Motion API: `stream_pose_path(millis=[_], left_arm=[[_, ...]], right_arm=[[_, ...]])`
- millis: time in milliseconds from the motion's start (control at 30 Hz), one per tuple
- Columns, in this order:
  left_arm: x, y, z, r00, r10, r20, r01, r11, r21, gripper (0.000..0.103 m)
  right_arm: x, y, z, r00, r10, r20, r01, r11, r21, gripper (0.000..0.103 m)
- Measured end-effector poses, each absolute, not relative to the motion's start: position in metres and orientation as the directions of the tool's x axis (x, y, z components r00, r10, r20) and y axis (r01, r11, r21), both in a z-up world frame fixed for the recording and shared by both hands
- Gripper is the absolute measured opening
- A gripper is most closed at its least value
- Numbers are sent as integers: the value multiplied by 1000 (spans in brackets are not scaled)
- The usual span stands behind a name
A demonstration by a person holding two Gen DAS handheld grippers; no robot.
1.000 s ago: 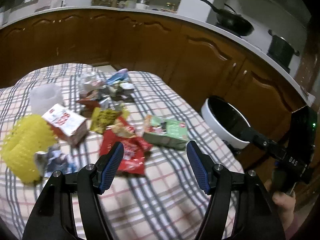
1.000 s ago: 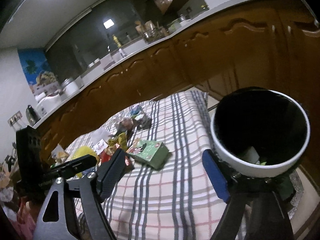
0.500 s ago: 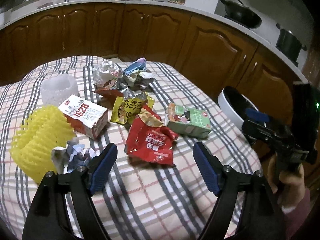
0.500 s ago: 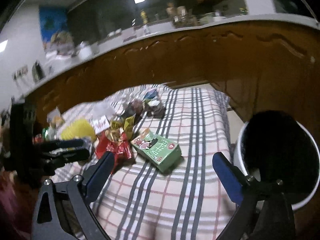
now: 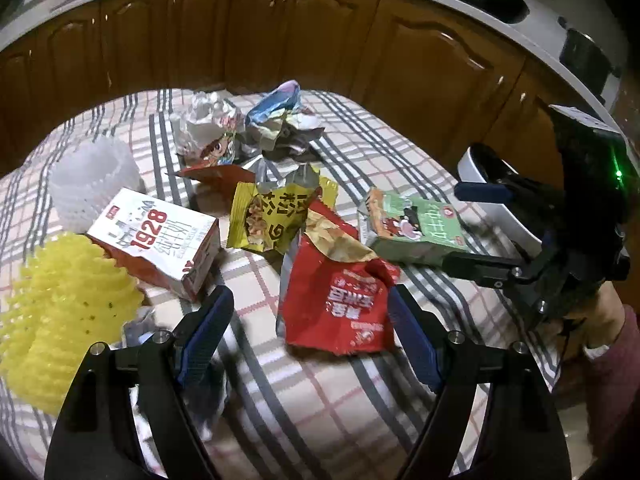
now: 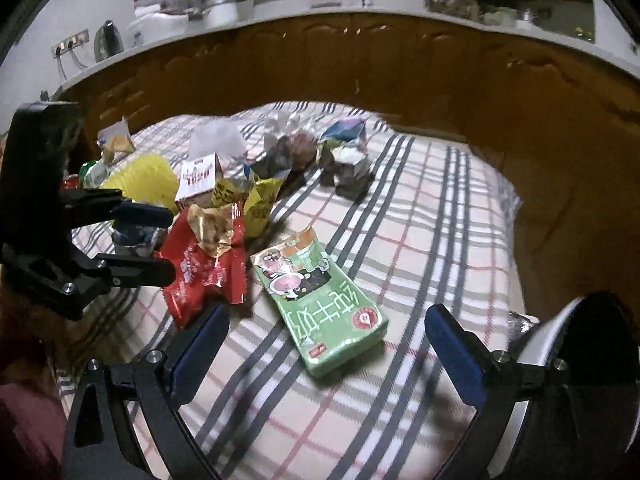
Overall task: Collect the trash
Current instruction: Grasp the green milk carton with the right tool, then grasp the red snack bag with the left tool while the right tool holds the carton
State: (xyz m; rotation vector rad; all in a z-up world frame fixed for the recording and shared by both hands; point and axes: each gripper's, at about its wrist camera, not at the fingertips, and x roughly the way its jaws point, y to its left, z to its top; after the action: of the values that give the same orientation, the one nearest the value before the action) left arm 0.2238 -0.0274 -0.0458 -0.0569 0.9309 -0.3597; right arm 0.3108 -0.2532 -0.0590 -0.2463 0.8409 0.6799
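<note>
Trash lies on a plaid tablecloth (image 5: pixel 320 408). My left gripper (image 5: pixel 308 312) is open, hovering low over a torn red snack wrapper (image 5: pixel 340 300) that shows between its blue pads without touching them. My right gripper (image 6: pixel 326 320) is open wide around a green carton (image 6: pixel 324 300) lying flat, pads apart from it. In the left wrist view the right gripper (image 5: pixel 468 230) hovers at the green carton (image 5: pixel 412 224). In the right wrist view the left gripper (image 6: pixel 160 240) sits beside the red wrapper (image 6: pixel 208 268). A white bin (image 6: pixel 560 332) with a dark inside stands at the table's right edge.
A red-and-white 1928 carton (image 5: pixel 156 240), a yellow snack bag (image 5: pixel 272 216), a yellow foam net (image 5: pixel 60 312), a white foam net (image 5: pixel 92 176) and crumpled wrappers (image 5: pixel 280 128) lie further back. Brown cabinets (image 5: pixel 320 40) curve behind the table. The white bin (image 5: pixel 476 164) stands to the right.
Both grippers have come lower and closer to the trash, with jaws wider. The right gripper rolled level and swung left from the bin to the green carton.
</note>
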Motion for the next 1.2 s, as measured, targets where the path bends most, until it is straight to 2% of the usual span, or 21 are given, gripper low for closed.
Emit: stream_pose_path(millis=[100,133,167,267,367,533,633,933,1200], left_arm=[[231,-28,-51,533,-330,-779,270,939,-213,80],[231,-28,-51,532,-339,-776,273,936,-221,74],[232,-29,-52,529,-345,-775,276,934,-227,61],[231,-31,-52,510,-381,-771,294,920,-261,37],[228,-32,-48,514,-395,-761,305,914,-268,28],[218,-34,-37,527,-424,-737,311,903,-297,20],[211,-38,-28,533,-449,-717,322,891,-319,0],[190,-68,-3,547,-510,-664,403,856,-325,0],[187,-95,15,546,-556,-627,457,825,-333,0]], right_arm=[[321,-255,-67,443,452,-774,-630,771,89,90],[322,-256,-69,436,450,-779,-625,775,98,76],[323,-257,-71,432,449,-783,-618,779,106,61],[319,-264,-73,452,448,-771,-584,802,124,59],[312,-276,-68,471,467,-748,-544,822,171,58],[291,-294,-53,525,482,-702,-478,849,225,57],[280,-304,-45,553,485,-678,-437,861,260,57],[242,-341,-24,652,475,-591,-323,879,351,57],[220,-376,-13,716,425,-554,-244,896,372,56]])
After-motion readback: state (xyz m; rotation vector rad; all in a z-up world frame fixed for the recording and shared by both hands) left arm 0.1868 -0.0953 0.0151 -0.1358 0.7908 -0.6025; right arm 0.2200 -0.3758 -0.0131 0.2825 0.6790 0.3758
